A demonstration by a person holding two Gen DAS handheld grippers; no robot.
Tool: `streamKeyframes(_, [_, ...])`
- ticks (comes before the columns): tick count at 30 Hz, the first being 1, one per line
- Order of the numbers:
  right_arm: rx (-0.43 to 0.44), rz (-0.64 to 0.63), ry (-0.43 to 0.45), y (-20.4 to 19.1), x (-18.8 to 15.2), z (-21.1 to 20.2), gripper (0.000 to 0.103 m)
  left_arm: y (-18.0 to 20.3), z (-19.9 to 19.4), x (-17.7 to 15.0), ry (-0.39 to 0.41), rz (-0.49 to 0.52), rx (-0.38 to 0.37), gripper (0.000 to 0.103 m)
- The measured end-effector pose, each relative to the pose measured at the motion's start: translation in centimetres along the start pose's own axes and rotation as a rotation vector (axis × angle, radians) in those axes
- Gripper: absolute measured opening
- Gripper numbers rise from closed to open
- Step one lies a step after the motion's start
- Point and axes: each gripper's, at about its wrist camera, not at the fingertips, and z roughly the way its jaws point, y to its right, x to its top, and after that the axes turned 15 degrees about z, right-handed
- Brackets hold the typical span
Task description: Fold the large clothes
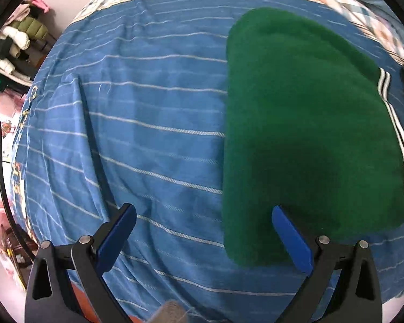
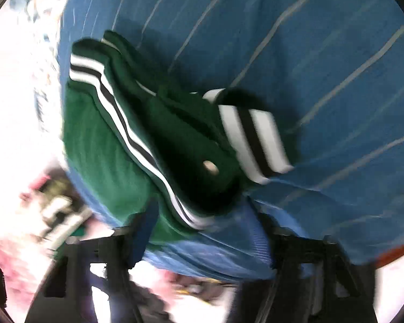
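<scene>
Folded green fleece jacket with black-and-white striped trim [image 1: 304,123] lies on blue striped bedsheet [image 1: 148,107]; left gripper [image 1: 203,223] gapes empty; right gripper [image 2: 202,231], motion-blurred, spread apart

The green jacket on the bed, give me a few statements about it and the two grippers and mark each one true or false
1. The green jacket lies folded on a blue striped bedsheet. True.
2. The left gripper is clamped shut on the jacket. False: its jaws stand wide open, with nothing between them.
3. The jacket has white and black striped trim. True.
4. In the left wrist view the jacket covers the whole sheet. False: it sits on the right side, and bare sheet fills the left.
5. The right gripper is shut. False: though blurred, its fingers stand apart, open over the jacket's edge.
</scene>
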Motion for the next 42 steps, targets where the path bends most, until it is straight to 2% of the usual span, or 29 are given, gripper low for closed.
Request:
streamKeyframes(2, [-0.020, -0.029, 0.074, -0.7, -0.7, -0.2, 0.012, 0.0, 0.2, -0.1, -0.003, 0.003, 0.022, 0.103])
streamKeyframes(5, [0.015, -0.073, 0.205, -1.9, -1.9, -3.8, 0.010, 0.3, 0.5, -0.3, -0.004, 0.026, 0.052, 0.103])
streamKeyframes(8, [-0.026, -0.084, 0.235, -1.5, -1.6, -4.3, 0.010, 0.6, 1.2, -0.4, -0.013, 0.042, 0.039, 0.103])
streamKeyframes(11, [-0.131, -0.040, 0.220, 0.3, 1.2, -2.8, 0.011, 0.7, 1.6, -0.5, -0.032, 0.052, 0.019, 0.103])
streamKeyframes(13, [-0.207, -0.048, 0.176, 0.6, 2.2, -0.9, 0.015, 0.6, 0.9, -0.4, -0.044, 0.056, 0.034, 0.103])
streamKeyframes(14, [-0.229, -0.049, 0.157, 0.5, 2.4, -0.7, 0.024, 0.5, 0.0, -0.1, -0.029, 0.061, 0.034, 0.103])
streamKeyframes(15, [-0.247, -0.047, 0.154, 0.2, 2.2, -1.4, 0.039, 0.2, -1.0, 0.2, -0.004, 0.062, 0.040, 0.103])
streamKeyframes(17, [-0.303, -0.119, 0.187, -1.3, 1.2, -3.2, 0.048, -0.4, -3.0, 1.8, 0.048, 0.052, 0.054, 0.103])
streamKeyframes(20, [-0.347, -0.292, 0.332, -4.8, -1.0, -6.3, 0.052, -1.4, -4.5, 6.5, 0.142, 0.005, 0.057, 0.103])
streamKeyframes(22, [-0.294, -0.387, 0.362, -7.6, -2.1, -6.6, 0.052, -1.5, -3.9, 10.5, 0.183, -0.005, 0.073, 0.103])
streamKeyframes(25, [-0.185, -0.519, 0.311, -13.5, -2.8, -3.5, 0.052, -0.8, -0.7, 15.9, 0.193, 0.029, 0.115, 0.103])
streamKeyframes(26, [-0.164, -0.556, 0.289, -15.1, -2.7, -1.9, 0.052, -0.5, 0.6, 17.2, 0.178, 0.047, 0.109, 0.103])
streamKeyframes(28, [-0.165, -0.589, 0.251, -18.6, -1.9, 1.8, 0.050, 0.1, 2.4, 18.6, 0.164, 0.089, 0.143, 0.103])
streamKeyframes(29, [-0.183, -0.605, 0.217, -19.9, -1.5, 3.9, 0.045, 0.2, 3.0, 18.9, 0.163, 0.105, 0.159, 0.103])
streamKeyframes(31, [-0.243, -0.637, 0.228, -21.6, -0.8, 7.4, 0.043, -0.2, 3.7, 18.9, 0.168, 0.115, 0.160, 0.103])
streamKeyframes(33, [-0.327, -0.656, 0.270, -22.4, 0.5, 10.2, 0.035, -0.9, 4.2, 18.6, 0.175, 0.087, 0.116, 0.103])
streamKeyframes(34, [-0.354, -0.658, 0.278, -22.5, 1.8, 11.5, 0.035, -1.0, 4.3, 18.6, 0.179, 0.076, 0.099, 0.103])
streamKeyframes(36, [-0.366, -0.656, 0.297, -23.4, 3.0, 12.3, 0.035, -1.1, 4.4, 18.6, 0.175, 0.063, 0.088, 0.103])
streamKeyframes(39, [-0.411, -0.670, 0.226, -25.0, 3.0, 12.0, 0.038, -1.1, 3.7, 19.0, 0.157, 0.035, 0.069, 0.103])
streamKeyframes(40, [-0.397, -0.674, 0.190, -25.1, 2.8, 10.9, 0.040, -1.8, 2.7, 18.5, 0.157, 0.003, 0.040, 0.103])
streamKeyframes(41, [-0.361, -0.675, 0.156, -25.1, 2.9, 9.9, 0.056, -2.3, 1.8, 17.9, 0.164, -0.024, 0.016, 0.103])
streamKeyframes(42, [-0.311, -0.672, 0.135, -24.4, 2.5, 7.8, 0.079, -2.7, 0.8, 17.0, 0.180, -0.051, -0.007, 0.103])
